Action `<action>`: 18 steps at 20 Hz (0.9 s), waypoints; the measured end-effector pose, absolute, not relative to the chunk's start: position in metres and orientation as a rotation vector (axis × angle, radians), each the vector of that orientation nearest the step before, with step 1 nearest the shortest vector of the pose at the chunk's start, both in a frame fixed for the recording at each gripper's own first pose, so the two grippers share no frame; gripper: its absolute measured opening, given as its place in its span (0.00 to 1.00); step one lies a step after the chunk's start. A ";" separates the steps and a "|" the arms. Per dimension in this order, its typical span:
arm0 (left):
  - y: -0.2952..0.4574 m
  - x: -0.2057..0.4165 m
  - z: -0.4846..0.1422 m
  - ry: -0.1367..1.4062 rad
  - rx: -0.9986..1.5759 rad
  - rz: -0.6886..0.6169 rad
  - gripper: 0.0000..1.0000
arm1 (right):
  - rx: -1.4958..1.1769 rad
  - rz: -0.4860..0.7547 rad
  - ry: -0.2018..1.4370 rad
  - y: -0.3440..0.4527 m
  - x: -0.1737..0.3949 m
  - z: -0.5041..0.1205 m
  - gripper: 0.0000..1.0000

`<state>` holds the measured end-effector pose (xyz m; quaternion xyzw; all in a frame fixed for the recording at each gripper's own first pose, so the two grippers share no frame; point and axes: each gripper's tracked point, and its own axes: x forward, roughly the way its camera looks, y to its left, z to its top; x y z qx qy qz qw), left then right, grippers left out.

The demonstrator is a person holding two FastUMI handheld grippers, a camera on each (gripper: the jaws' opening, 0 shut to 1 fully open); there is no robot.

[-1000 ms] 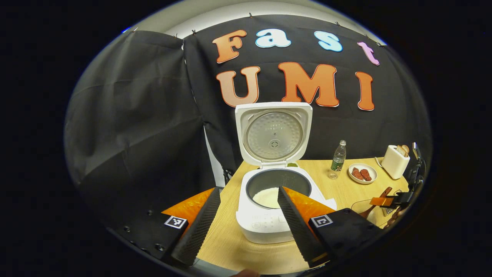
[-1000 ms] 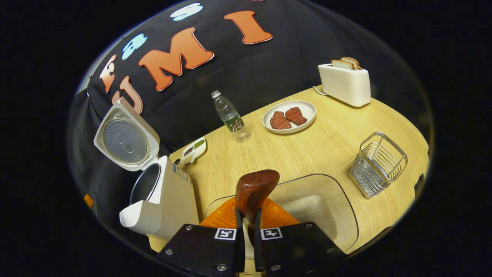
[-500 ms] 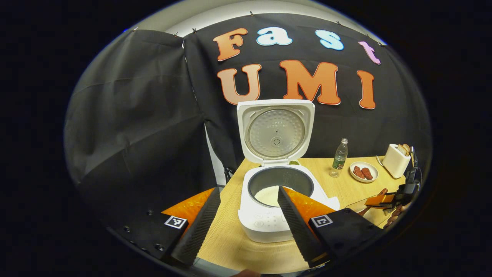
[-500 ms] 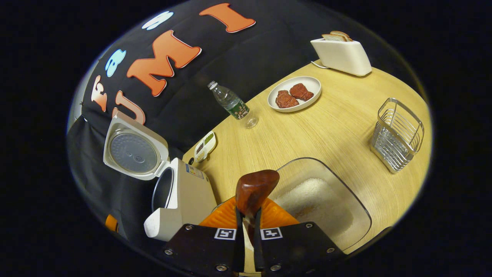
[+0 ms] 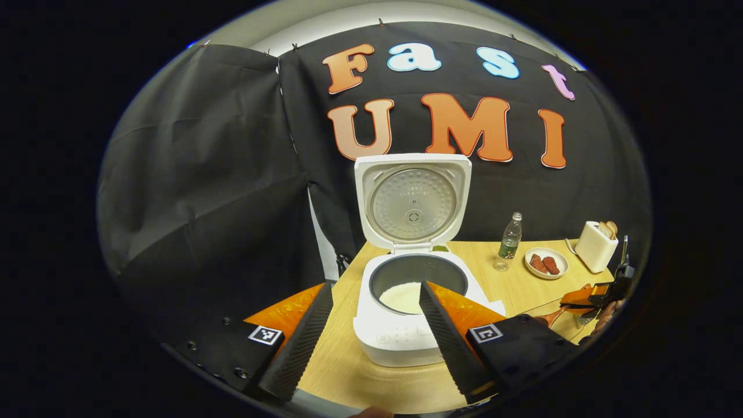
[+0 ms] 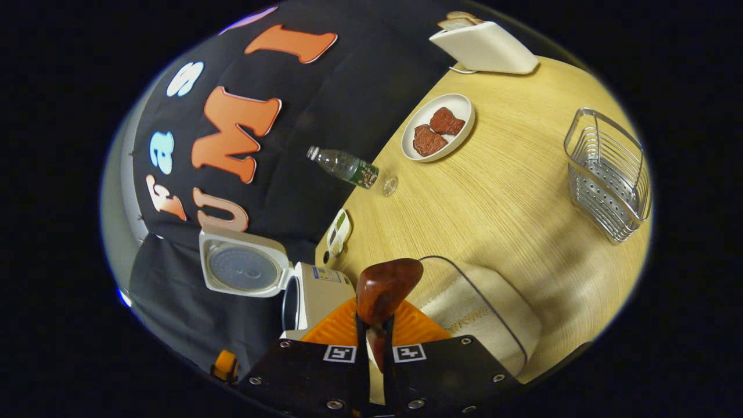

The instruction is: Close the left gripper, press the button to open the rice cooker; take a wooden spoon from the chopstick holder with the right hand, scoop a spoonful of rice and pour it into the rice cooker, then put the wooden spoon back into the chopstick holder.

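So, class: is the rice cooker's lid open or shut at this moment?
Open. In the left gripper view the rice cooker has its lid standing upright at the back, and the inner pot shows with white rice in it.

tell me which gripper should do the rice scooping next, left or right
Right. The right gripper has its jaws shut on the reddish-brown wooden spoon, directly over the clear glass dish of white rice. The left gripper hangs open and empty in front of the open white rice cooker.
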<state>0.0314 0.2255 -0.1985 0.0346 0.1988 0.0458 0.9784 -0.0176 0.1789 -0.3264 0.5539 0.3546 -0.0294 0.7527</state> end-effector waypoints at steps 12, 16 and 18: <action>0.219 0.024 -0.172 0.305 0.037 0.097 1.00 | 1.543 0.011 0.592 0.146 0.022 -0.234 0.09; 0.237 0.013 -0.164 0.276 0.049 0.131 0.96 | 1.501 0.135 0.577 0.189 0.065 -0.181 0.09; 0.251 0.008 -0.165 0.271 0.032 0.151 1.00 | 1.483 0.203 0.565 0.216 0.087 -0.154 0.08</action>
